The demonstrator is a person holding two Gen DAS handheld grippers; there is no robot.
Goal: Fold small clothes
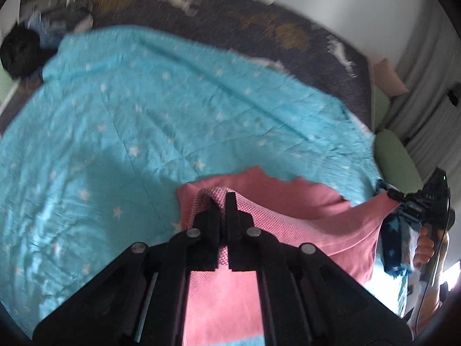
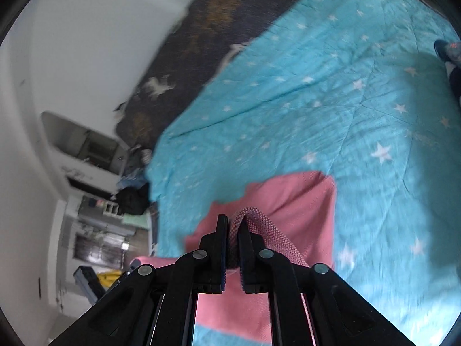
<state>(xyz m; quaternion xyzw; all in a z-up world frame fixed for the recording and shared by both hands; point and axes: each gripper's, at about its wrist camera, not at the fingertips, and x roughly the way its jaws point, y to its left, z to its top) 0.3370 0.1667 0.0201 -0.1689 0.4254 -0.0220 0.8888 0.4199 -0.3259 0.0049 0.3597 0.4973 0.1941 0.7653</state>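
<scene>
Left gripper [image 1: 222,201]: jaws pinched together on a fold of the pink garment [image 1: 302,201], woven edge bunched between the pads. Right gripper [image 2: 233,225]: jaws a narrow gap apart, pink hem [image 2: 259,227] sitting between them; pad contact looks loose, cannot confirm a firm hold. Garment hangs from both grippers, its far part lying on the turquoise star-print quilt [image 1: 144,101], which covers a dark patterned blanket [image 1: 230,8]

Risks (judgement): right corner could slip out of the slack jaws, so the fold lands skewed; both views are motion-blurred, and a fast carry could drag the quilt into wrinkles or let the loose cloth crease unevenly

Count: two grippers, one pink garment, one quilt, one dark blanket. A hand [image 1: 426,248] grips the right tool's handle at the left view's edge
</scene>
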